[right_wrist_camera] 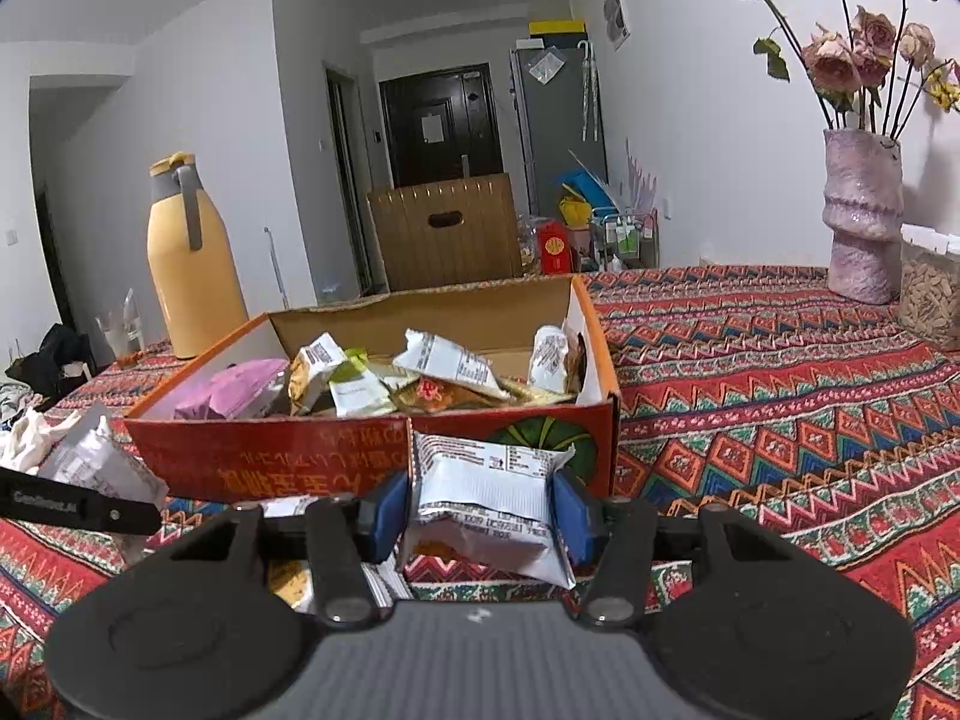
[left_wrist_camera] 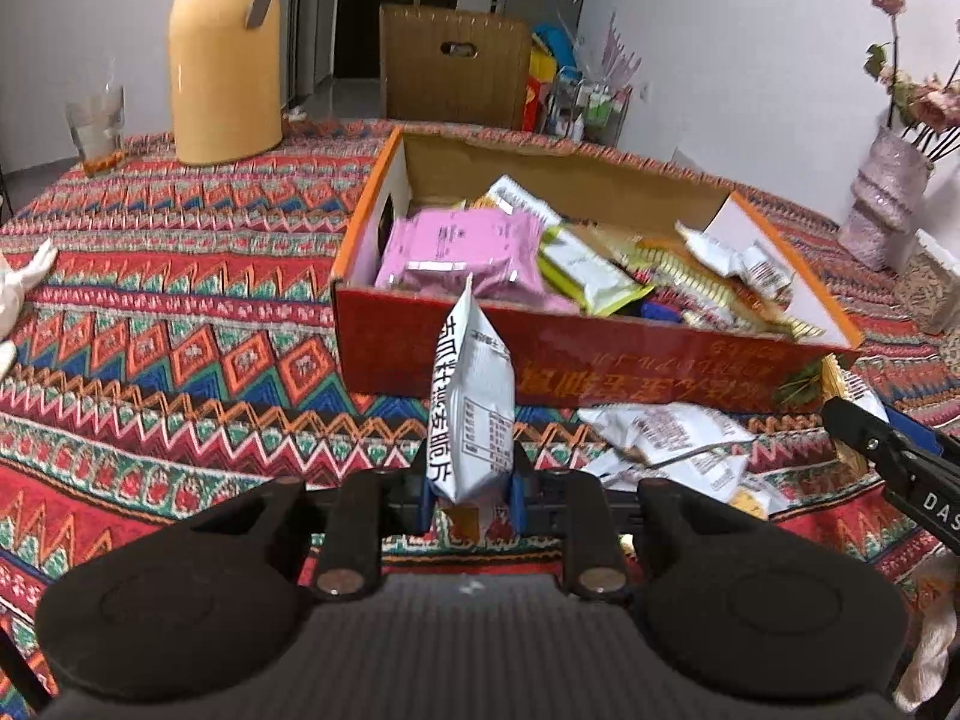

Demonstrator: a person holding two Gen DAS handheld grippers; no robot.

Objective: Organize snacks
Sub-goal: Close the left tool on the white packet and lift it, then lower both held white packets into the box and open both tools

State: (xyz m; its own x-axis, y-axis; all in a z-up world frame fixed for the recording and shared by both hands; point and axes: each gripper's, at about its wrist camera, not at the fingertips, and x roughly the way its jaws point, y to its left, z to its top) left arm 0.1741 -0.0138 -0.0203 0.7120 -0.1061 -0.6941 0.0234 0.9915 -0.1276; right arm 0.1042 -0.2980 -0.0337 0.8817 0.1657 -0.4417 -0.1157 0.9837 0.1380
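An open red cardboard box (left_wrist_camera: 420, 354) (right_wrist_camera: 288, 456) on the patterned tablecloth holds several snack packets, among them a pink one (left_wrist_camera: 462, 252). My left gripper (left_wrist_camera: 471, 489) is shut on a white snack packet (left_wrist_camera: 474, 402) that stands upright between its blue pads, just short of the box's near wall. My right gripper (right_wrist_camera: 480, 516) is shut on a silver-white snack packet (right_wrist_camera: 486, 498) lying flat between its pads, also in front of the box. More loose white packets (left_wrist_camera: 666, 438) lie on the cloth by the box. The right gripper's tip (left_wrist_camera: 870, 438) shows at the left wrist view's right edge.
A tall yellow jug (left_wrist_camera: 225, 60) (right_wrist_camera: 192, 264) and a glass (left_wrist_camera: 96, 120) stand at the back left. A pink vase with flowers (right_wrist_camera: 861, 216) and a clear jar of seeds (right_wrist_camera: 930, 294) stand at the right. A wooden chair back (right_wrist_camera: 444, 234) is behind the table.
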